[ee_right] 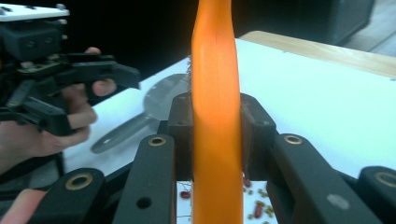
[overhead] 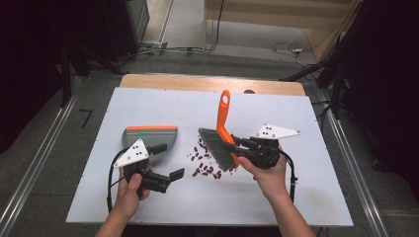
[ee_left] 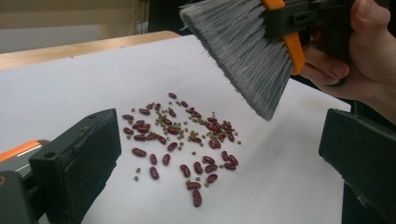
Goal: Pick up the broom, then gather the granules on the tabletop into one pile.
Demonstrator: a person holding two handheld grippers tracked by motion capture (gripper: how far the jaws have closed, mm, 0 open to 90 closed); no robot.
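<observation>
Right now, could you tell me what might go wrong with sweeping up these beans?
The dustpan lies free on the table while the left gripper hangs open beside it, so a sweep may push it away. The brush, clamped in the right gripper, is held off the table above the loosely scattered beans; a hard stroke could scatter them.

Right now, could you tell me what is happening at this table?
A person is sweeping up spilled beans. The right gripper is shut on the orange handle of a brush, holding its grey bristles just above the scattered beans on the white table. The left gripper is open and holds nothing; it sits beside the grey dustpan, which lies on the table left of the beans.
</observation>
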